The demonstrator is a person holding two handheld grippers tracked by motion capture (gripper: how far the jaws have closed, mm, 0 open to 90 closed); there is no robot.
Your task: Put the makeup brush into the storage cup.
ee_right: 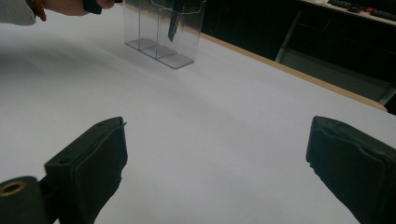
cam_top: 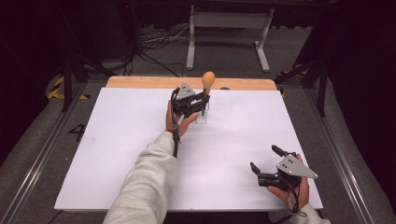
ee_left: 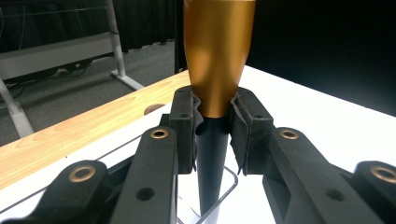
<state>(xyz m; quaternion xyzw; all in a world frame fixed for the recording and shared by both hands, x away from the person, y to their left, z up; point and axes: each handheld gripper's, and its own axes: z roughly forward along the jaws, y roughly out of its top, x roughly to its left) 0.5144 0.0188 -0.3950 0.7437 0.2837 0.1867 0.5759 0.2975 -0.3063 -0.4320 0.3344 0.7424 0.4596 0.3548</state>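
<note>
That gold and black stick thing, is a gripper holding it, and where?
Yes. The left gripper is shut on the gold and black tool, right where the gold handle meets the black part. The right gripper is open and holds nothing.

A wooden bench covered almost to its far edge by a white sheet; a clear plastic holder stands on the sheet near that far edge.

Gold handle top cut off by frame edge; blade tip blurred behind clear holder.
</note>
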